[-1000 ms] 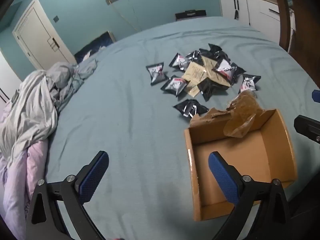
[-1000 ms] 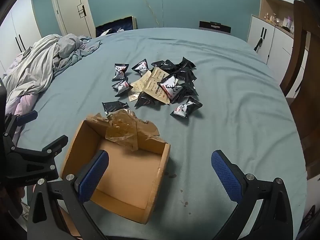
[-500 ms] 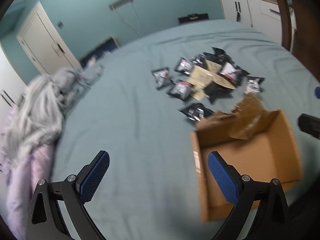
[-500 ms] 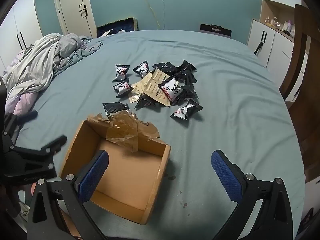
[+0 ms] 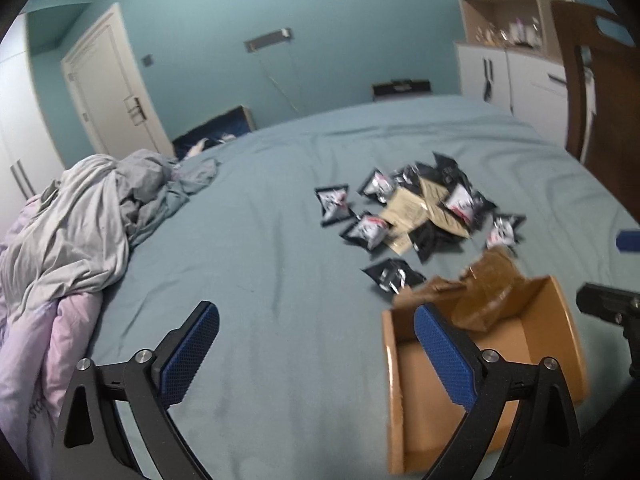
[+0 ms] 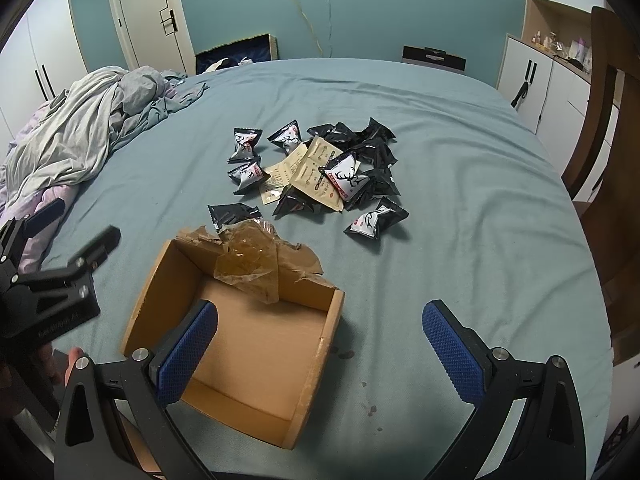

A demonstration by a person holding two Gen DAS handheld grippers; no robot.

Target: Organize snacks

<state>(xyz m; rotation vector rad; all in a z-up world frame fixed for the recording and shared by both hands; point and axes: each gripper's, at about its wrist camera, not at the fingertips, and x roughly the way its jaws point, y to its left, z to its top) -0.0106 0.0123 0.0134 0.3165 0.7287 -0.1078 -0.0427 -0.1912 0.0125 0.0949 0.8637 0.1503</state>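
Note:
A heap of black snack packets [image 6: 352, 168] and tan sachets [image 6: 312, 172] lies mid-bed; the left wrist view shows the same heap [image 5: 424, 216]. An open cardboard box [image 6: 312, 376] with torn flaps and crumpled tape [image 6: 248, 264] sits nearer to me, empty inside. In the left wrist view the box [image 5: 560, 320] is at the lower right. My right gripper [image 6: 320, 344] is open, held over the box's near side, nothing between its fingers. My left gripper [image 5: 316, 344] is open above bare sheet left of the box. It also shows at the left edge of the right wrist view [image 6: 52, 276].
A crumpled grey and lilac duvet [image 6: 80, 136] lies at the bed's left. A wooden chair [image 6: 608, 160] stands by the right edge. White cabinets [image 6: 536, 80] and a door [image 6: 148, 16] line the far walls. A person's fingers [image 6: 72, 364] show at lower left.
The left wrist view has tilted upward and shifted a little right, so more wall shows and the box sits lower right. The right gripper has edged slightly forward. Both stay open.

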